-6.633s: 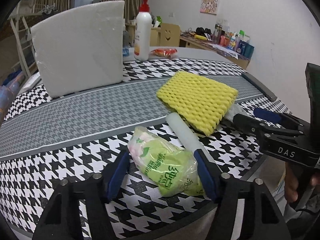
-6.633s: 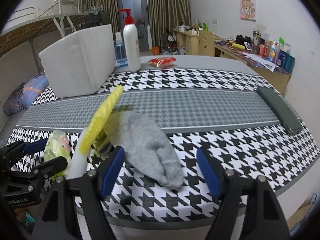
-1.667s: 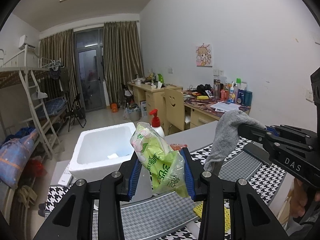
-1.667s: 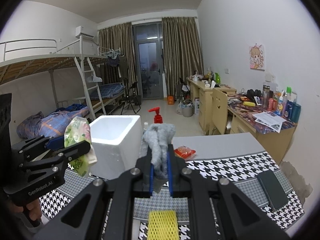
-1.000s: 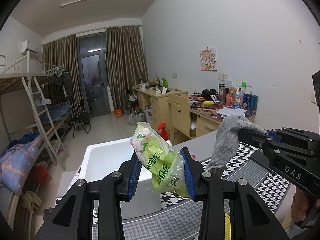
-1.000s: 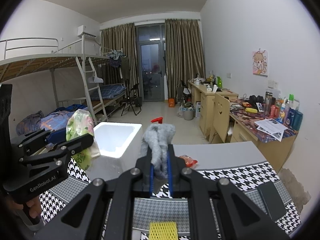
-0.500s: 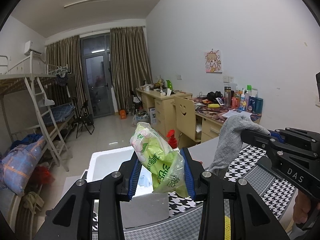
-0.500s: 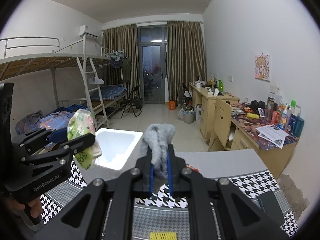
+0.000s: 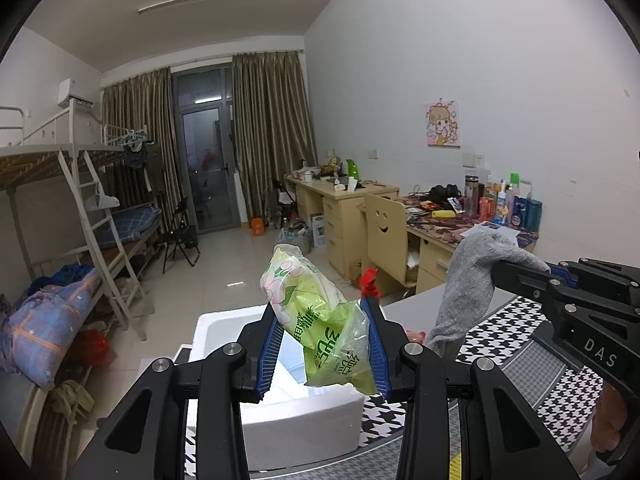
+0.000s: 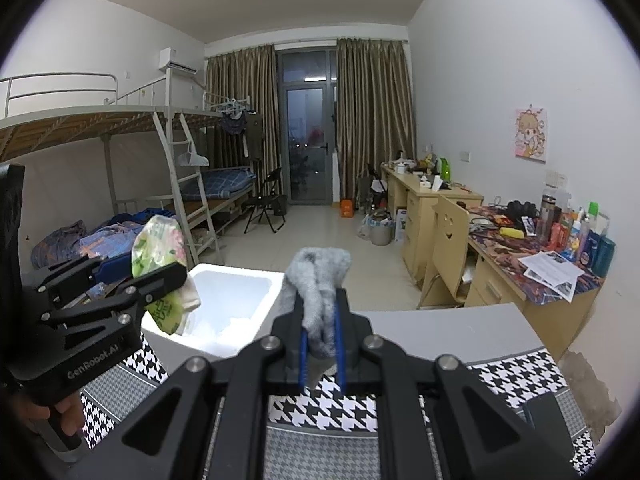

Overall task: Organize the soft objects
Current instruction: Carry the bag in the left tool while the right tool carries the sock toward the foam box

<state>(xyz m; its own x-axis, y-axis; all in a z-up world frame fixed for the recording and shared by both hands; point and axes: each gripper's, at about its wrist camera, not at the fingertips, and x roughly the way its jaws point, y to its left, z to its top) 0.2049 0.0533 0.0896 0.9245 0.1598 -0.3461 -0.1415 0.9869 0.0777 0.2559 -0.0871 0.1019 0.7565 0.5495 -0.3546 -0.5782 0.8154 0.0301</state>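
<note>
Left claw: I had my left claw [image 9: 323,350] clamped on the green tissue pack [image 9: 316,318], blue pads pressed to both its sides.
Tissue pack: it hung tilted in the air above the open white foam box [image 9: 304,412]; from the right wrist view the pack [image 10: 162,276] sat over the box's near left corner.
Right claw: my right claw [image 10: 321,350] was nearly together, pinching the grey sock [image 10: 320,286] between its pads.
Sock: it stood bunched above the pads in the right view; from the left view it [image 9: 470,286] drooped from the claw, held up off the bench.
Foam box: the foam box [image 10: 236,300] rested on the bench [image 10: 492,372], lid off, white inside showing.
Bench: houndstooth cloth with a grey band across it covered it.
Pump bottle: only a red pump top [image 9: 370,280] showed behind the box.
Yellow net: a sliver of yellow [image 9: 456,468] lay at the bottom edge of the left view; I could not tell more.
Phone: a dark flat slab [image 10: 548,412] lay on the bench at right.
</note>
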